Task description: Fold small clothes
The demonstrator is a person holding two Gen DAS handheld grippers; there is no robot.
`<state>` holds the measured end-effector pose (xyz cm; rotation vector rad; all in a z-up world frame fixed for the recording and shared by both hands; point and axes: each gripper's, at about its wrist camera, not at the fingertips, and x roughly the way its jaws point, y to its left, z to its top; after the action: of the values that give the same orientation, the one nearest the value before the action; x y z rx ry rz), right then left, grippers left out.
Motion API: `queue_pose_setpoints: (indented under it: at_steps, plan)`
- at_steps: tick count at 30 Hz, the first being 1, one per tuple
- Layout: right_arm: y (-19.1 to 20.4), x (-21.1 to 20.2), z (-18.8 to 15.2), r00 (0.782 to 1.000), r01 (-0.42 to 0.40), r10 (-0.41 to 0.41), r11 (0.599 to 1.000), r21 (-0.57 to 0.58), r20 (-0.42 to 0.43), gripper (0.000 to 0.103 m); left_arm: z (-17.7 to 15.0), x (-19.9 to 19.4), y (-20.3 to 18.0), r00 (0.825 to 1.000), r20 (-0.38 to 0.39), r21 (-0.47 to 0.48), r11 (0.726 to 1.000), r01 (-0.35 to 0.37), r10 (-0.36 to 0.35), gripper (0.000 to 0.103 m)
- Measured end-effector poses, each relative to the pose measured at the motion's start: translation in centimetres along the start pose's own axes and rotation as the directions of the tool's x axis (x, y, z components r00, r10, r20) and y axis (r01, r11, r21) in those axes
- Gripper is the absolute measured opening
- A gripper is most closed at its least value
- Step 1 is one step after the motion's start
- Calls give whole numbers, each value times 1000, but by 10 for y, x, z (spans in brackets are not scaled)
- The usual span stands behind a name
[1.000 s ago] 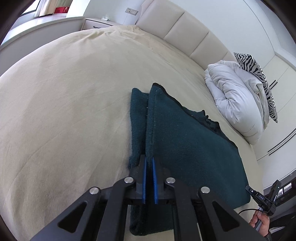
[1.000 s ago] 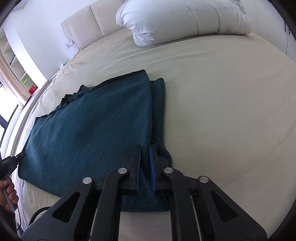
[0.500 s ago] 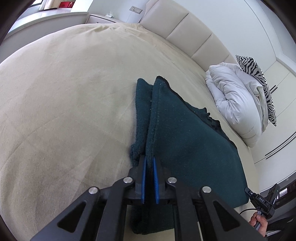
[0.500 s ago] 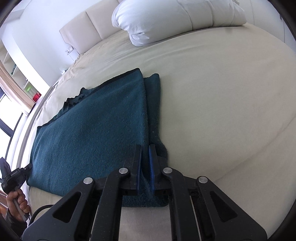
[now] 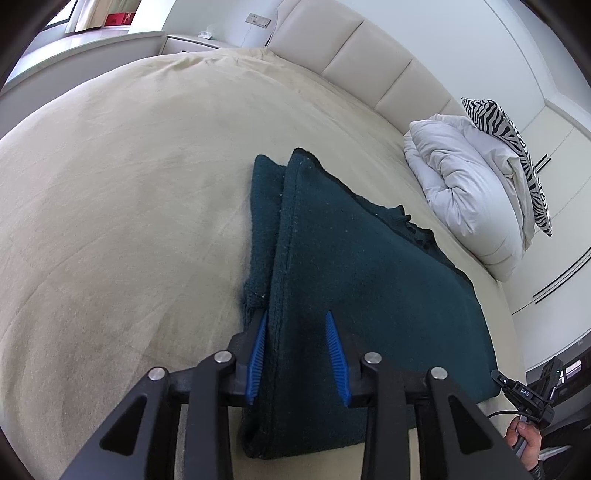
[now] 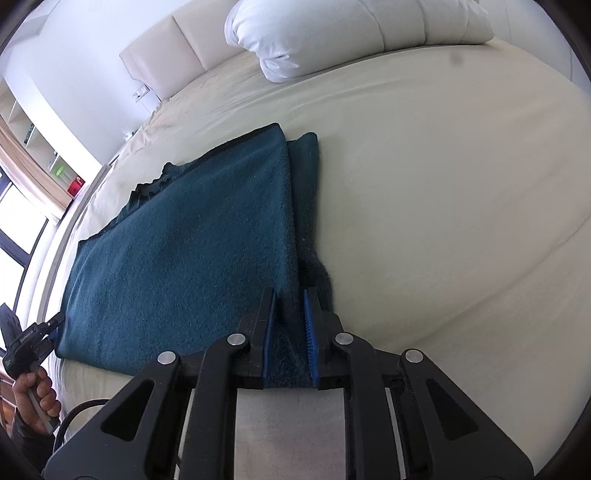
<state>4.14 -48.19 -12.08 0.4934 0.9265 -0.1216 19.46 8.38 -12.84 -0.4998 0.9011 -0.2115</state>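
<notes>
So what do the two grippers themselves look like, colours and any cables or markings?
Both match. The left gripper and right gripper have matte black angular linkage arms with triangular cut-outs, silver round pivot bolts, and blue ribbed pads lining the fingers. Seen from the other camera, the right gripper's body carries small white lettering, and a black cable trails from it.

- The teal cloth (image 5: pixel 369 295) has its near edge hidden behind the left tongs (image 5: pixel 297 354).
- Under the right tongs (image 6: pixel 289 332), the cloth's near corner is covered.
- The white duvet (image 6: pixel 351 33) is cut off at the top edge.
</notes>
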Motion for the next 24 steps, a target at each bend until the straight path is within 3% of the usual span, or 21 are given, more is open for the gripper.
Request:
queue_pose_setpoints:
  at_steps: [3, 6, 14, 24]
  plan:
    - [0, -5, 0, 1000, 8, -8, 1000, 5, 11, 5, 0, 2, -1, 1000, -9, 17, 1000, -25, 25, 21]
    - [-1, -16, -4, 999, 4, -5, 1000, 30, 36, 4, 1, 4, 1, 1000, -15, 22, 999, -26, 26, 15]
    - [-30, -11, -34, 998, -44, 38, 988, 149, 41, 4, 0, 8, 2, 999, -37, 53, 998, -33, 35, 12]
    - [-21, -10, -29, 999, -13, 8, 995, 101, 43, 5, -5, 4, 2, 998, -20, 76, 996, -51, 52, 7]
